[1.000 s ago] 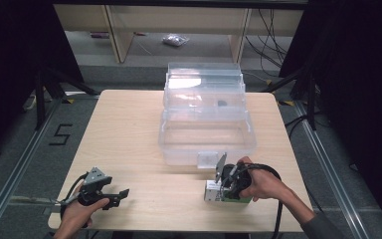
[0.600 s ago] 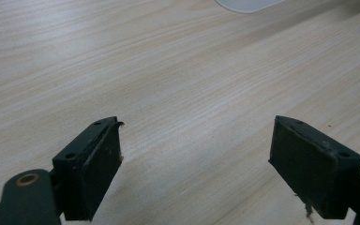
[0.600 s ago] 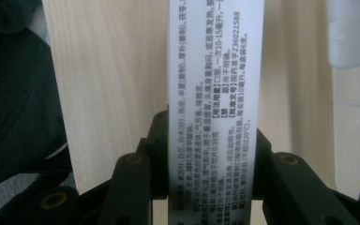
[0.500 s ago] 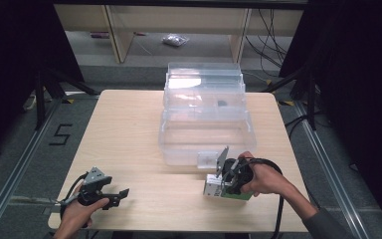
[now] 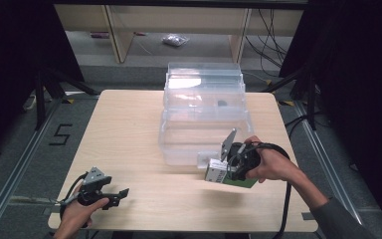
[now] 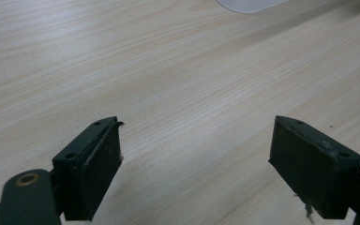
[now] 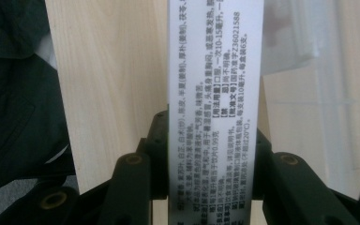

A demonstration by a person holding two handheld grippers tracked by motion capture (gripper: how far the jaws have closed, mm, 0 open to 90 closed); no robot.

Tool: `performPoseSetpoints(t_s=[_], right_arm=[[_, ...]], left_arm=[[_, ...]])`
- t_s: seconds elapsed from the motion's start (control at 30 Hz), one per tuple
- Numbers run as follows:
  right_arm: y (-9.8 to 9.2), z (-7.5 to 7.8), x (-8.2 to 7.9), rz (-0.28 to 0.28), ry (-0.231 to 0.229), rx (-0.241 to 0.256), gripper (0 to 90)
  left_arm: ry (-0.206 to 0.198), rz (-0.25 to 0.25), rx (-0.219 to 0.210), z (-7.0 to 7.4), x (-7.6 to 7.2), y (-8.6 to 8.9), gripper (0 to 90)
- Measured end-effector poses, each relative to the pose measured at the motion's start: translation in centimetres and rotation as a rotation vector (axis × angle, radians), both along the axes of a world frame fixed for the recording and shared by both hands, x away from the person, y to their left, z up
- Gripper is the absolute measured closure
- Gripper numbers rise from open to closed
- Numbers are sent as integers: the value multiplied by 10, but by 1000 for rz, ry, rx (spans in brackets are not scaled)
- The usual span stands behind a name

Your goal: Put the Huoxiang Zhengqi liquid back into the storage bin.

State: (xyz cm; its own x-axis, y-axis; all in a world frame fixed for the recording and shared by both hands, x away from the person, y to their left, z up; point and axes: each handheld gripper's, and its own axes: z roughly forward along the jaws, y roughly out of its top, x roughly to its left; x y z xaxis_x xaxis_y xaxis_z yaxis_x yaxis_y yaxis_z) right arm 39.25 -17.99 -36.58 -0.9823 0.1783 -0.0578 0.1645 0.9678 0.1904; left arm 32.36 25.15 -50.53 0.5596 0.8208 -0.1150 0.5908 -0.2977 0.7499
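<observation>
In the high view a pale wooden desk point(image 5: 129, 134) fills the middle of the frame. A clear plastic bin point(image 5: 204, 119) stands at its upper centre, and a small dark item point(image 5: 222, 103) lies inside it.

The right hand-held gripper point(image 5: 225, 169) sits at the lower right of centre, held by the right hand point(image 5: 268, 164). Its jaws are clamped on a small box point(image 5: 224, 173), white with a green side, which is just in front of the bin's near wall. The grey plate point(image 5: 228, 144) on top of the gripper tilts upward. In the right gripper view the box point(image 7: 215, 103) runs up the middle of the frame between the two black jaws, its white face covered in small printed text; the desk point(image 7: 108, 84) is at the left and the bin point(image 7: 309, 70) at the right.

The left hand-held gripper point(image 5: 120, 195) lies at the lower left of the high view, held by the left hand point(image 5: 77, 211) near the desk's front edge, well apart from the bin. In the left gripper view its jaws stand wide apart over bare wood point(image 6: 178, 93), holding nothing.
</observation>
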Motion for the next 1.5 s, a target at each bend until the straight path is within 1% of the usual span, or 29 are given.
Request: performPoseSetpoints(t_s=[0.03, 0.07, 0.1, 0.13, 0.2, 0.23, 0.27, 0.3, 0.33, 0.37, 0.4, 0.5, 0.53, 0.57, 0.63, 0.67, 0.7, 0.8, 0.87, 0.9, 1.0, 1.07, 1.17, 1.2, 1.23, 1.27, 1.3, 1.37, 1.5], right_arm=[[0, 2, -1, -19, -6, 1, 646], [-1, 4, 2, 16, -15, 4, 646], [0, 9, 2, 12, -16, 2, 646], [0, 13, 1, -12, -17, 3, 646], [0, 21, 4, 8, -29, 8, 646], [1, 25, 4, -12, -34, 7, 646], [1, 28, 6, -1, -38, 12, 646], [1, 33, 6, -19, -45, 14, 646], [0, 38, 12, 19, -55, 22, 646], [0, 42, 12, -14, -53, 24, 646], [0, 45, 13, -16, -58, 23, 646], [1, 54, 20, 4, -77, 28, 646], [1, 58, 24, 7, -75, 35, 646], [2, 61, 24, -28, -76, 32, 646], [2, 65, 29, -25, -87, 34, 646], [2, 66, 32, -5, -98, 34, 647], [3, 67, 33, -31, -94, 38, 647], [3, 72, 43, -9, -102, 34, 647], [3, 74, 47, -13, -106, 31, 647], [4, 75, 50, -34, -103, 31, 647], [5, 73, 61, -25, -104, 19, 647], [5, 72, 68, -1, -106, 15, 646], [4, 69, 77, -22, -102, 19, 647], [4, 67, 80, -13, -98, 23, 647], [3, 66, 82, -37, -92, 20, 646], [2, 64, 87, -19, -90, 24, 646], [1, 62, 90, -41, -89, 20, 646], [1, 59, 97, -7, -90, 25, 646], [1, 52, 104, -42, -75, 19, 646]], left_arm=[[0, -3, 0, 0, 0, 0, 161], [6, -5, 6, 1, 0, 0, 161], [1, 24, -34, -1, -1, -4, 161], [0, 22, -33, -1, -1, -4, 161], [0, -6, 4, 0, 0, 0, 161], [0, -1, 0, 0, 0, 0, 161], [3, -1, 3, 1, 0, 0, 161], [0, 0, 0, 0, 0, 0, 161], [6, 4, 4, 1, 0, 0, 161], [11, 8, 6, 1, 0, 0, 161], [10, 7, 6, 1, 0, 0, 161], [1, -2, 2, 0, 0, 0, 161], [3, 11, 2, 1, 0, 0, 161], [-2, 14, -1, 1, 0, -1, 161], [-7, 3, -1, 0, 0, 0, 161], [-9, 3, -1, 0, 0, 0, 161], [8, 2, 8, 1, 0, 0, 161], [4, 3, 5, 1, 0, 0, 161], [-5, 8, -2, 1, 0, 0, 161], [-2, 7, -1, 1, 0, 0, 161], [-7, 7, -6, 0, 0, 0, 161], [-2, 7, 1, 0, 0, 0, 161], [-9, 3, -3, 0, 0, 0, 161], [-3, 1, -4, 0, 0, 0, 161], [11, 0, 7, 1, 0, 1, 161], [15, 0, 10, 1, 0, 1, 161], [12, -3, 8, 1, 0, 1, 161], [0, -1, -4, 0, 0, 0, 161], [-8, 4, -5, 0, -1, 1, 161]])
